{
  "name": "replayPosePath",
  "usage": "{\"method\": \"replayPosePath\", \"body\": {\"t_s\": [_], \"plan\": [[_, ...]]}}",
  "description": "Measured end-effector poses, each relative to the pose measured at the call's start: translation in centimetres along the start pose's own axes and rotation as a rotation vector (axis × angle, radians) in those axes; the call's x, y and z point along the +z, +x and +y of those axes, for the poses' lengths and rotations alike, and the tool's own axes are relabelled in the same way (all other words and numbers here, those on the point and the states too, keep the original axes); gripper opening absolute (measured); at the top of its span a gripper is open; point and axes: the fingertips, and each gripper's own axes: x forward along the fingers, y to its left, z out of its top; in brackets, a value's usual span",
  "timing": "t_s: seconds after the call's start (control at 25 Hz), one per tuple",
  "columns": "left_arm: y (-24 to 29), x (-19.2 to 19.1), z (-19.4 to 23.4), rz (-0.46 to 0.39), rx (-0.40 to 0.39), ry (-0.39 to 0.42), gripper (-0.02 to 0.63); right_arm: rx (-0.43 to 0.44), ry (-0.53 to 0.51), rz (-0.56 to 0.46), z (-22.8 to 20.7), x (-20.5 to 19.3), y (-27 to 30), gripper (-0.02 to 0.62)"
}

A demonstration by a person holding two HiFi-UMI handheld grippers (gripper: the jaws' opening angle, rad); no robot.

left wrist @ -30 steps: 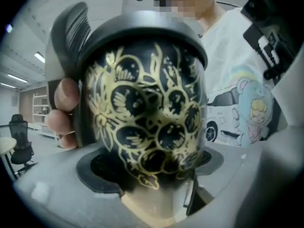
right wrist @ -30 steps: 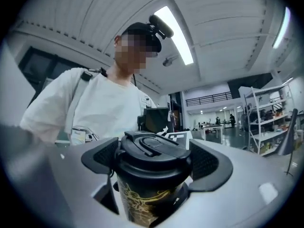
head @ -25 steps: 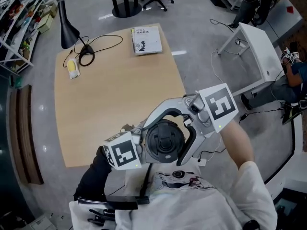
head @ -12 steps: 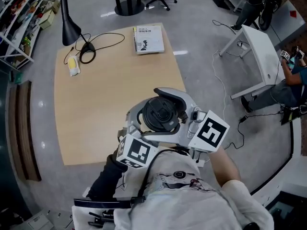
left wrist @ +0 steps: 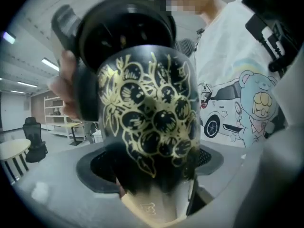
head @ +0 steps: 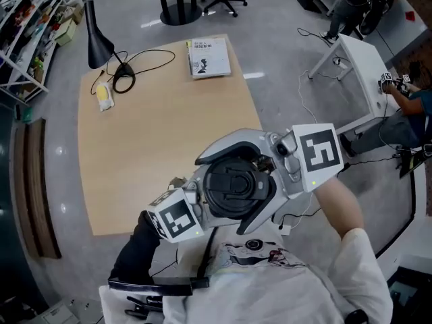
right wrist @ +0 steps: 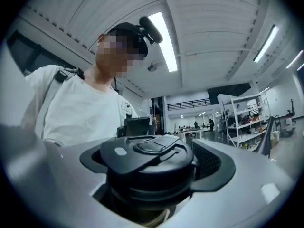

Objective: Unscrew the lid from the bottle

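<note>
1 bottle (left wrist: 152, 103) sits clamped in the left hand-held gripper (left wrist: 152, 163).

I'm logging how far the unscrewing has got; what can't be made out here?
1. Joint between black screw lid and black bottle with gold flower pattern: head view, lid covers it; right gripper view, right gripper hides it; left gripper view, dark blur.
2. Bottle's base: left gripper view, sunk in the left gripper.
3. Cover print of the white book: head view, too small.
</note>
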Motion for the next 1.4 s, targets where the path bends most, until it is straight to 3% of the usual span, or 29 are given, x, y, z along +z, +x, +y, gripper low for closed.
{"method": "replayPosePath", "body": {"t_s": [0.04,0.12,0.24,0.32,0.44,0.56,0.64,0.72,0.84,0.96,1.12,1.4], "plan": [[0.2,-0.1,-0.2,-0.005,-0.001,-0.003,0.425,-0.024,-0.02,-0.018,-0.7,0.8,0.0,0.495],[-0.3,-0.3,0.7,-0.05,0.058,-0.041,0.423,-0.172,-0.073,-0.035,-3.1,1.6,-0.8,0.495],[-2.9,-1.4,4.3,-0.142,0.28,-0.167,0.423,-0.577,-0.12,-0.049,-7.5,0.8,-6.1,0.495],[-6.5,-3.1,7.5,-0.164,0.506,-0.25,0.423,-0.879,-0.115,-0.068,-9.6,-1.0,-11.2,0.495],[-14.4,-6.2,12.2,-0.097,0.927,-0.261,0.423,-1.229,-0.053,-0.138,-11.0,-4.4,-17.3,0.495],[-22.6,-8.5,14.4,-0.004,1.324,-0.226,0.423,-1.472,-0.033,-0.125,-11.5,-8.1,-21.0,0.495],[-26.1,-9.0,14.4,-0.003,1.475,-0.228,0.423,-1.559,-0.041,-0.07,-11.6,-10.2,-21.9,0.495],[-27.3,-9.5,14.3,-0.007,1.513,-0.257,0.423,-1.582,-0.052,-0.032,-11.7,-11.3,-21.8,0.495],[-27.0,-9.7,13.8,0.014,1.492,-0.273,0.423,-1.568,-0.067,-0.007,-11.9,-11.6,-20.9,0.495],[-26.3,-9.6,13.9,0.02,1.469,-0.249,0.423,-1.556,-0.079,-0.006,-12.6,-11.5,-20.4,0.495],[-24.3,-8.5,15.1,0.003,1.414,-0.205,0.423,-1.601,-0.083,-0.009,-11.9,-11.1,-21.8,0.495],[-23.4,-7.6,12.9,0.045,1.427,-0.193,0.423,-1.572,-0.052,0.001,-10.6,-11.1,-21.7,0.495]]}}
